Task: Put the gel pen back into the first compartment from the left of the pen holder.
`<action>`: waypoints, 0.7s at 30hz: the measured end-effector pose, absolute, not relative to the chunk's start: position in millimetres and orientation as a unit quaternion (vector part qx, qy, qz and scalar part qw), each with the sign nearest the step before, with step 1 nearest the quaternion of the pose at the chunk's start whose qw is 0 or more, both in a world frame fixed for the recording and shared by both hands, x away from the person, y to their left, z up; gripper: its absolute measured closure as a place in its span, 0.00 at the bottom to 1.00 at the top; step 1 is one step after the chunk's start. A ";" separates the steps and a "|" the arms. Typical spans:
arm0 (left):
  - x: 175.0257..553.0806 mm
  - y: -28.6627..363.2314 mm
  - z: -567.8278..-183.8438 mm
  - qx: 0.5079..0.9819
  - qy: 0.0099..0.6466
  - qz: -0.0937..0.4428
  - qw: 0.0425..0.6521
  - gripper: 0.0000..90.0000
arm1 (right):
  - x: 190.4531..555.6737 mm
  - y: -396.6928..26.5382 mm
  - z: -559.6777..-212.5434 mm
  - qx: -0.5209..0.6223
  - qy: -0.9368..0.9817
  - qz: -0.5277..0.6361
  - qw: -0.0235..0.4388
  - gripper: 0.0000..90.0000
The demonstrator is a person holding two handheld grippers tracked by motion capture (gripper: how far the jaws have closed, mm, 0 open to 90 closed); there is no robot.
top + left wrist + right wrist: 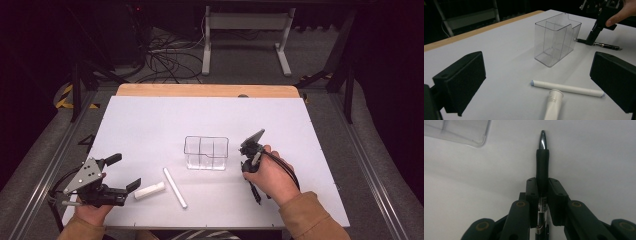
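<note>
We see a matt white table top (150,125) with a bare wood strip (200,90) along its far edge. The box (556,40) is clear, glossy plastic, smooth-walled. The thin stick (567,88) looks like matt white paper, the thicker tube (553,105) like smooth white plastic. The pen (542,157) has a black grip and a shiny metal tip. The left gripper (536,80) shows dull black pads; the right gripper (543,195) is black plastic with brass-coloured pins.

Clear divided box (206,152) mid-table (150,120)
</note>
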State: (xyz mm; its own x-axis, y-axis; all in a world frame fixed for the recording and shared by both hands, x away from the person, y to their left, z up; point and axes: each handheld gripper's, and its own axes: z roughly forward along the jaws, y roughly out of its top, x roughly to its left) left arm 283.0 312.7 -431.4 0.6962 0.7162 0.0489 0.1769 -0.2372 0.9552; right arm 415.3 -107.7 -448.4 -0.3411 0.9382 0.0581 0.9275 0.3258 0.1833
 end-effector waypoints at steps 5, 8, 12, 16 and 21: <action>283.0 313.1 -431.2 0.746 0.298 0.252 0.540 0.01 | 414.8 -107.7 -448.0 0.569 0.817 0.092 0.032 0.89; 282.9 313.2 -431.2 0.745 0.299 0.252 0.540 0.01 | 414.5 -108.7 -446.7 0.569 0.816 0.095 0.035 0.89; 283.0 313.2 -431.3 0.745 0.299 0.253 0.540 0.01 | 413.0 -112.4 -440.4 0.568 0.814 0.113 0.032 0.90; 282.8 313.0 -430.9 0.746 0.298 0.253 0.539 0.01 | 410.0 -115.9 -430.0 0.565 0.814 0.131 0.041 0.90; 282.7 312.8 -431.0 0.745 0.299 0.252 0.540 0.01 | 407.6 -117.5 -423.1 0.561 0.814 0.140 0.049 0.90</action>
